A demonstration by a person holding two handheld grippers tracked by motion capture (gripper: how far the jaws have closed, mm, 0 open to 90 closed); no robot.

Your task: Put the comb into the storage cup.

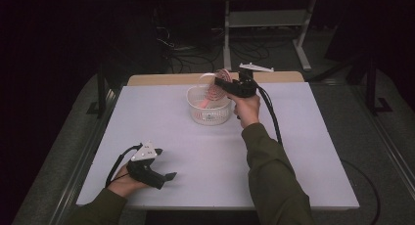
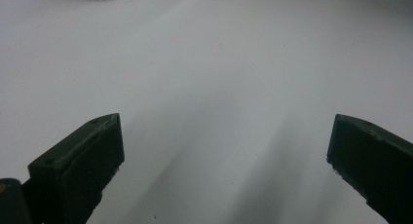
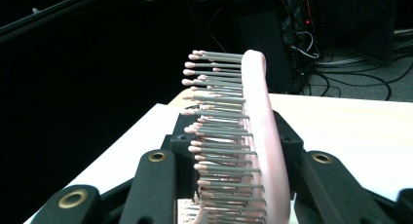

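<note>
Over the basket (image 1: 209,112), right tongs (image 1: 219,79) clamping pink hairbrush (image 3: 258,136), left tongs (image 2: 224,160) agape.

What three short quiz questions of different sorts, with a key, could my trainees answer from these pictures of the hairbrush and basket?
1. True or false: the right gripper is shut on the pink hairbrush.
2. Where does the hairbrush sit in relation to the white basket? A) flat on the table beside it; B) held over it, with its lower end inside the rim; C) under it.
3. Fill in: the left gripper rests low near the table's front edge with its jaws ____.

Key:
1. True.
2. B.
3. Open, with nothing between them.
</note>
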